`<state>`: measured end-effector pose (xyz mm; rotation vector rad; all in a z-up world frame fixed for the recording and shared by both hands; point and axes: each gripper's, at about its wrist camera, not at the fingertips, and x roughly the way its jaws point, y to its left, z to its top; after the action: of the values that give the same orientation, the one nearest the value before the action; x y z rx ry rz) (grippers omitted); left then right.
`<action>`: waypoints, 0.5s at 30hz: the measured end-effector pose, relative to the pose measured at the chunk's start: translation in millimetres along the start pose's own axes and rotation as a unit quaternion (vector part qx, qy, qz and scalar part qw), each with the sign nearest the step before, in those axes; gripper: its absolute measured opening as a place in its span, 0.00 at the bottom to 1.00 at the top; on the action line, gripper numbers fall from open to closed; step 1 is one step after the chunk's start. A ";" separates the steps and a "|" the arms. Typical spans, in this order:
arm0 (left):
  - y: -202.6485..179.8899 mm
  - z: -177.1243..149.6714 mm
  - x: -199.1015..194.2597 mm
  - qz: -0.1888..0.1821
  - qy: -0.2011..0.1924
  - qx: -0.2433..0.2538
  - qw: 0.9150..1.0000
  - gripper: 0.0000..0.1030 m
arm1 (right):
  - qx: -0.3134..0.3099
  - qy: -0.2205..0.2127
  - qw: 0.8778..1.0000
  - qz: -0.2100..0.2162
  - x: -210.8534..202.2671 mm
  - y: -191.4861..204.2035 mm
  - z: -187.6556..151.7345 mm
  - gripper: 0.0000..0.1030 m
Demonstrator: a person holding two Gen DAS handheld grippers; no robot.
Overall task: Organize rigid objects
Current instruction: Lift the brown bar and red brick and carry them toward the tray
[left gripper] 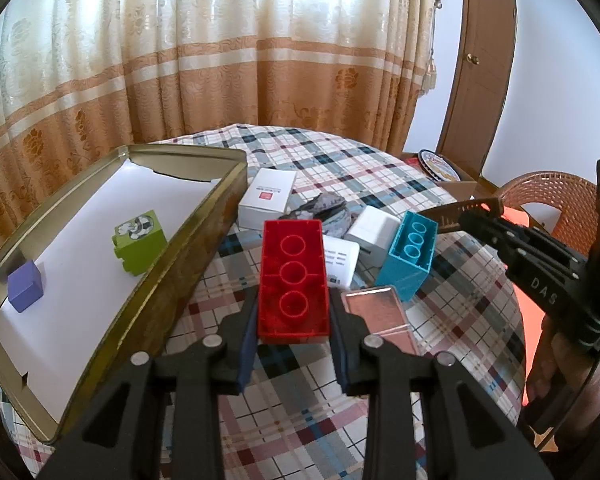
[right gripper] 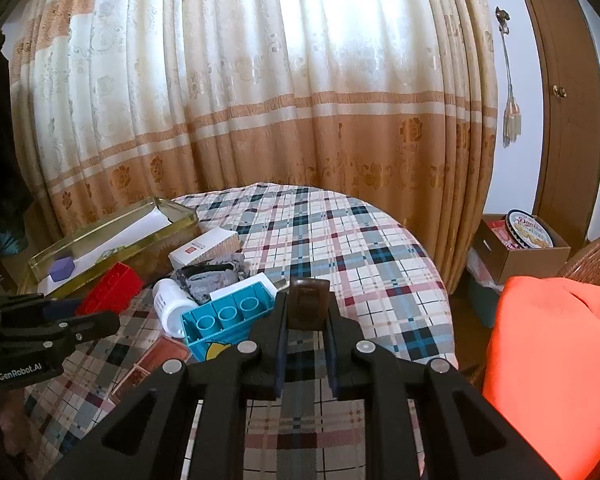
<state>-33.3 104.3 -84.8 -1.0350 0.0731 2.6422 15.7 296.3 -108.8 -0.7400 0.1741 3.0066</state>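
The red brick (left gripper: 293, 280) is clamped in the left tool (left gripper: 294, 312), just beside the tin tray (left gripper: 204, 240); it should be carried level over the rim. A brown piece (right gripper: 306, 306) is clamped in the right tool (right gripper: 306, 320). The checked tabletop (right gripper: 340, 240) is backed by curtains (right gripper: 260, 100).

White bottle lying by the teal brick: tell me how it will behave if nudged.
The white bottle lies on its side, so it would probably roll across the checked tablecloth. It looks like rigid plastic, likely light. The teal brick beside it may stop it.
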 end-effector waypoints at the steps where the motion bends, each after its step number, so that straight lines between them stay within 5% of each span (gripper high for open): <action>1: 0.0 -0.1 -0.2 0.000 0.000 0.000 1.000 0.29 | 0.000 -0.001 1.000 0.000 -0.5 -0.1 0.5 0.17; 15: -0.7 0.3 -0.5 -0.002 -0.001 -0.003 1.000 0.29 | -0.012 -0.014 1.000 0.004 -7.1 4.4 9.0 0.17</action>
<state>-32.9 104.9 -84.2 -1.0321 0.0632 2.6407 17.6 292.9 -97.1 -0.6995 0.1390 3.0299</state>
